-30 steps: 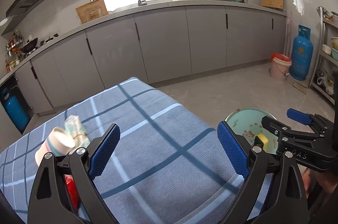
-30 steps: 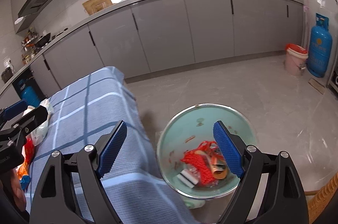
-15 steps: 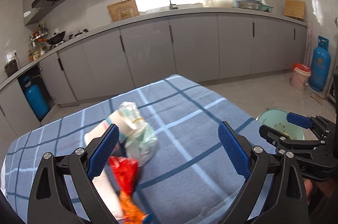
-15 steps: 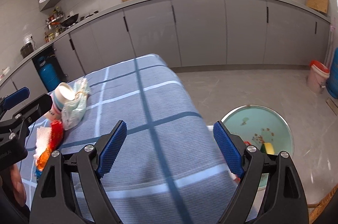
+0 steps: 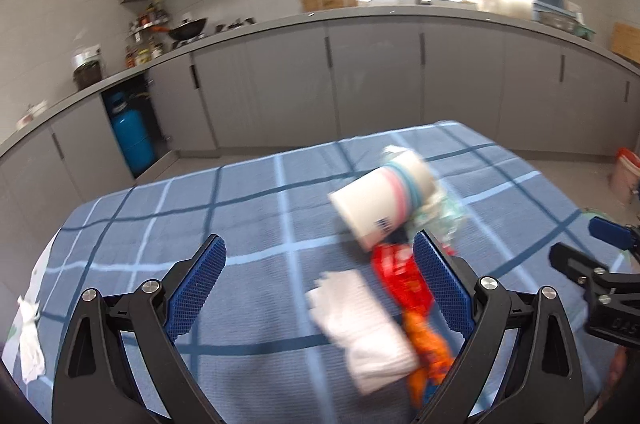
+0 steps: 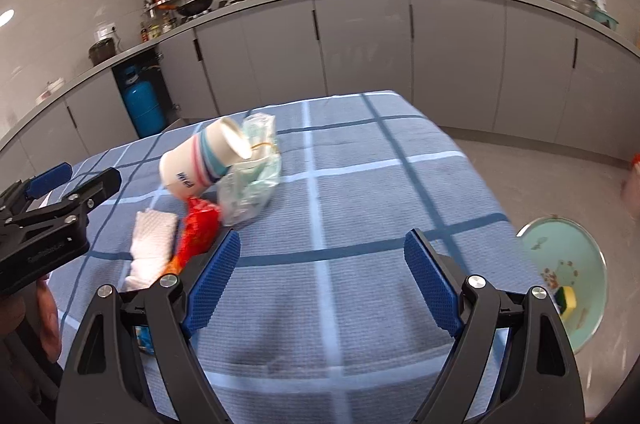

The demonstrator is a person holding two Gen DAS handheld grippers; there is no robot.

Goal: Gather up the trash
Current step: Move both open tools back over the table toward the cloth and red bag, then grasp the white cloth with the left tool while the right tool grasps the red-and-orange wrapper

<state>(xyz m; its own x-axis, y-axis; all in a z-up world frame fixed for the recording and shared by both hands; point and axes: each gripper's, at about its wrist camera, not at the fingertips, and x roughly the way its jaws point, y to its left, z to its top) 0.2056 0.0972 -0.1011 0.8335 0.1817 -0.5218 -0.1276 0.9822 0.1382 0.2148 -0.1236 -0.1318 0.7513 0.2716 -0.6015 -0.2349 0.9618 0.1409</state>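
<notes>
The desk (image 6: 360, 192), covered by a blue checked cloth, is carrying the trash in one cluster near its left side. The teal bin (image 6: 576, 264) is standing on the floor beside the desk's right edge. The left gripper (image 5: 318, 284) and right gripper (image 6: 320, 280) are both hovering released, jaws spread, holding nothing. The paper cup (image 6: 200, 160) is lying tipped against the clear plastic bag (image 6: 252, 180). The white tissue (image 6: 150, 248) and red wrapper (image 6: 198, 228) are lying side by side, touching.

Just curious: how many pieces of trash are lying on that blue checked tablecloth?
4 visible: striped white paper cup, crumpled clear plastic bag beside it, red wrapper and white napkin nearer; more may be hidden.
</notes>
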